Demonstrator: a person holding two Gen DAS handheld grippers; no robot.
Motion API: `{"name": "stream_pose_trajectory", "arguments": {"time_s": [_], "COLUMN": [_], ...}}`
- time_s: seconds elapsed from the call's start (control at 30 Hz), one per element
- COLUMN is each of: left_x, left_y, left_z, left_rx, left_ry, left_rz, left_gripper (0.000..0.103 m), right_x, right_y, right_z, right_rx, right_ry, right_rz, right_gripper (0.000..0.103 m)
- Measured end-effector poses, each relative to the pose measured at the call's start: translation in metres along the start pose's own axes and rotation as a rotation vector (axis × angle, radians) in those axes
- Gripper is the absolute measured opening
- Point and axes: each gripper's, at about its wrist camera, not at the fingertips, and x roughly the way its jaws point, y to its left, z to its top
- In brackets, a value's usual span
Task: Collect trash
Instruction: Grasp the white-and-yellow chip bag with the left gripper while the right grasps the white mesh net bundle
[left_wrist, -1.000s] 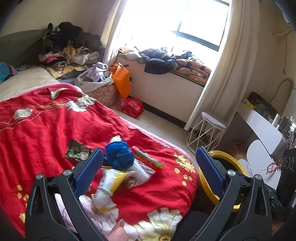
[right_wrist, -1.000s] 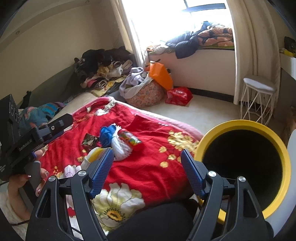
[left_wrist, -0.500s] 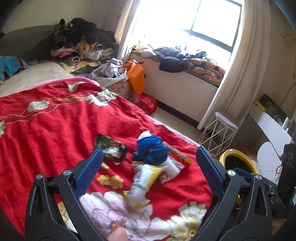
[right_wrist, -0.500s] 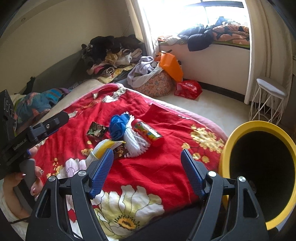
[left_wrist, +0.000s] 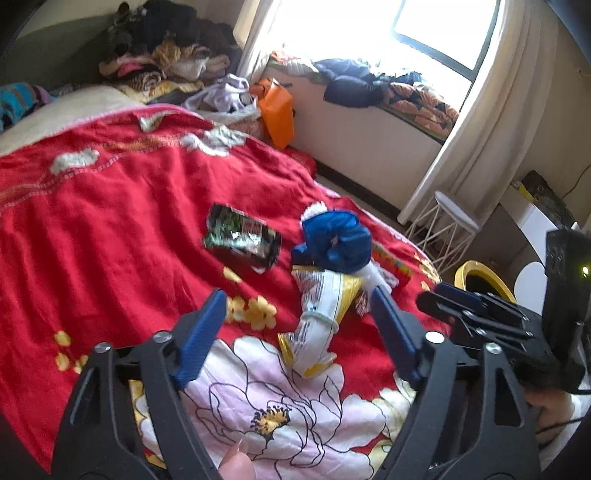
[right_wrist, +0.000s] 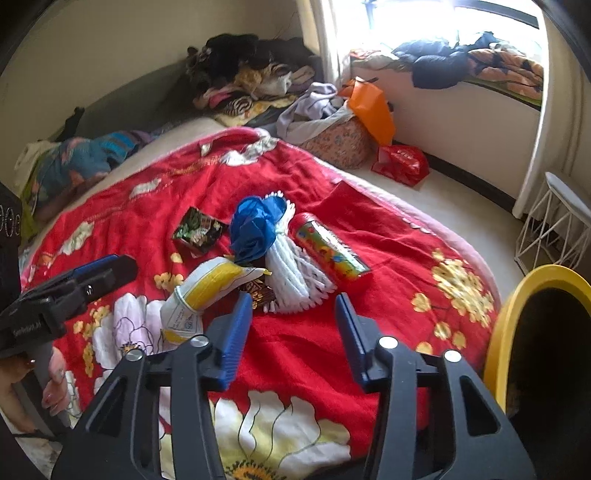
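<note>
Only right view shows tube (right_wrist: 327, 245) whole — probably.

My fingers (left_wrist: 201, 334) are blue on black frames. Between my left pair lies a white and yellow wrapper (left_wrist: 320, 314) on a red bedspread (left_wrist: 110, 229) with pale flowers outlined in black. Beyond it sit a bright blue bag (left_wrist: 334, 242) and a dark green and black packet (left_wrist: 242, 240). Right of my right fingers (right_wrist: 351, 332) is a yellow-rimmed bin (right_wrist: 506, 332), black inside; ahead, a red, multicoloured tube (right_wrist: 330, 245).
</note>
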Motion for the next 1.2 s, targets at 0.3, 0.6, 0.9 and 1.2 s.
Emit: {"name": "stream_pose_trajectory", "arguments": {"time_s": [0.3, 0.6, 0.9, 1.2], "left_x": [0.017, 0.032, 0.043, 0.038], "left_y": [-0.002, -0.007, -0.003, -0.004], "left_z": [-0.012, -0.020, -0.029, -0.029], "left_rx": [-0.010, -0.014, -0.024, -0.006], "left_ry": [0.079, 0.120, 0.164, 0.159], "left_rz": [-0.050, -0.062, -0.036, -0.044], "left_gripper": [0.052, 0.050, 0.032, 0.021], "right_x": [0.030, 0.056, 0.049, 0.024], "right_y": [0.005, 0.001, -0.002, 0.001], "right_z": [0.005, 0.009, 0.005, -0.001], "right_rx": [-0.026, 0.002, 0.041, 0.066], "right_ry": [0.049, 0.107, 0.092, 0.048], "right_rz": [0.004, -0.007, 0.041, 0.083], "right_gripper": [0.032, 0.025, 0.010, 0.009]}}
